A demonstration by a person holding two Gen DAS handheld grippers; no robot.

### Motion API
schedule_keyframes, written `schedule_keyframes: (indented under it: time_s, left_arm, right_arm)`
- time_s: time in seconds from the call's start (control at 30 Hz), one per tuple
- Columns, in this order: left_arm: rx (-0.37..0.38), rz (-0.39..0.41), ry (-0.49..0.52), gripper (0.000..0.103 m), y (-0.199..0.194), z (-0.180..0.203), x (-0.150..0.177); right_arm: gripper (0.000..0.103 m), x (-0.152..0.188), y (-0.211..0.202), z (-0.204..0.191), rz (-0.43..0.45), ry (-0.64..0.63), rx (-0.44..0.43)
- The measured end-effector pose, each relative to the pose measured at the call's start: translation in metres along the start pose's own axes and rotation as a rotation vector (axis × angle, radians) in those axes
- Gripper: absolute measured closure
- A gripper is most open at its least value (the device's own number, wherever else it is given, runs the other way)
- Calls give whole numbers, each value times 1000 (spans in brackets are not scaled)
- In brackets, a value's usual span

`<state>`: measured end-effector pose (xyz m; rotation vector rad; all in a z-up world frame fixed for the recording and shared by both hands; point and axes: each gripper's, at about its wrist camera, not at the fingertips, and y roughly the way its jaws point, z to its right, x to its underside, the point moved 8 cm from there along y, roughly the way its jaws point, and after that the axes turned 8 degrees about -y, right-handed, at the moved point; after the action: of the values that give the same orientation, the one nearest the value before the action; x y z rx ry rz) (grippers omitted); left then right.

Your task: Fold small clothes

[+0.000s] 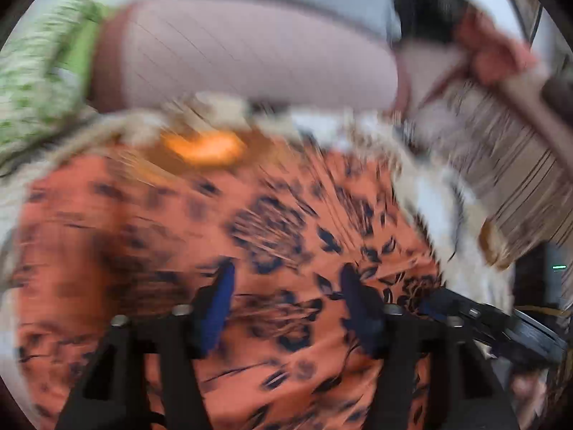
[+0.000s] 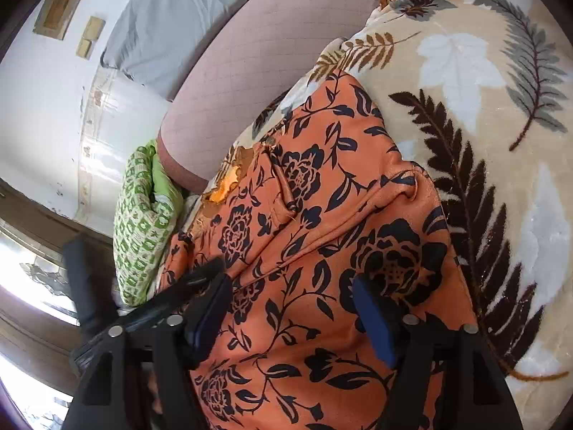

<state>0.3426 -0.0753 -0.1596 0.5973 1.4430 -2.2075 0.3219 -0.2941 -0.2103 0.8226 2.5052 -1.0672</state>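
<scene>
An orange garment printed with dark navy flowers and vines [image 2: 322,236] lies spread on a cream fleece blanket patterned with brown, grey and white leaves [image 2: 501,114]. It covers the blanket's left part in the right wrist view, its long side running along the blanket's left edge. A seam and a narrow folded strip show near its middle, and a ragged bright orange-yellow patch sits at its far left corner. No brand, label or writing can be read on the cloth or anywhere else.

The right gripper [image 2: 293,308] hangs over the near end of the garment with its blue-padded jaws wide apart and nothing between them but the cloth below. The left gripper [image 1: 286,304] is also over the orange cloth [image 1: 222,236], jaws spread wide and empty; its view is heavily smeared by motion, so whether the pads touch the fabric cannot be told.

Beyond the blanket's far edge lies a pale pink quilted bolster [image 2: 272,57], and beside its left end a green-and-white patterned cushion [image 2: 143,222]. A grey sheet [image 2: 172,18] lies behind the bolster against a white wall.
</scene>
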Motion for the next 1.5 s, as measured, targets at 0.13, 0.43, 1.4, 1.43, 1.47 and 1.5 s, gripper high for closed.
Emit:
schedule_keyframes:
  time_s: [0.13,0.43,1.4,1.43,1.47,1.5]
  left_arm:
    - [-205,163,-72,23,-67,-101,-6]
    - [-458,69,-96,23,-49,-203,31]
    - [-316,117,-109,23,-43,-158,6]
    - [-370,81,-99,23,-30,-166,9]
    - [-444,5,-111,23,-12,-183,18]
    - [-474,-58,-141,23,1,-197,28]
  right_arm:
    - [29,-9,11,-22,-30,-48,0]
    - [69,-58,117,-17,-227,-203,329]
    - [45,-74,32,-18,-21,-319,438]
    - [44,-80,24,-25,22,-315,421]
    - [44,-84,19,-32,55,-309,405]
    - [44,-89,16,-38,76,-308,386]
